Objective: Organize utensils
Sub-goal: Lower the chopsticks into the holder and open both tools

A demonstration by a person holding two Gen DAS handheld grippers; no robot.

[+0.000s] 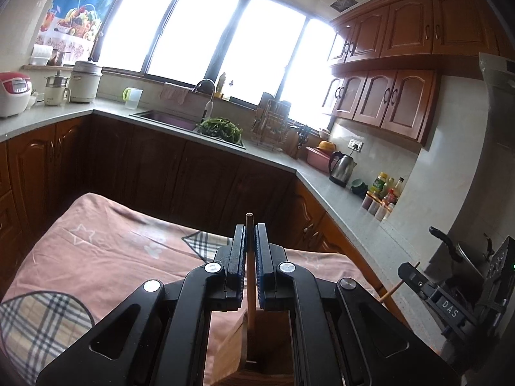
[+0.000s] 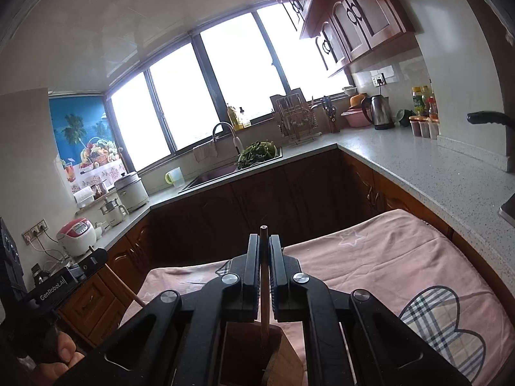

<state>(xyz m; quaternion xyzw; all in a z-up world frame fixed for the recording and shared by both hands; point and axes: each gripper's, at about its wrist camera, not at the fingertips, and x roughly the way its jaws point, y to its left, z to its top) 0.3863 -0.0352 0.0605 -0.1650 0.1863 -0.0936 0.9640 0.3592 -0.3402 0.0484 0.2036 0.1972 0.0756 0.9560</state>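
My left gripper point(image 1: 249, 230) is shut on a wooden chopstick point(image 1: 249, 276) that stands upright, its lower end inside a wooden utensil holder point(image 1: 235, 347) below the fingers. My right gripper point(image 2: 263, 239) is shut on another wooden chopstick point(image 2: 264, 289), also upright, with its lower end in the same wooden holder point(image 2: 244, 347). The right gripper also shows at the right edge of the left wrist view point(image 1: 415, 276), and the left gripper at the left edge of the right wrist view point(image 2: 80, 270), each holding its chopstick.
The holder stands on a table under a pink cloth point(image 1: 106, 251) with plaid patches. Behind it run dark wooden cabinets point(image 1: 180, 173) and a grey counter point(image 2: 434, 167) with a sink, a kettle point(image 1: 341, 167), bottles and a dish rack.
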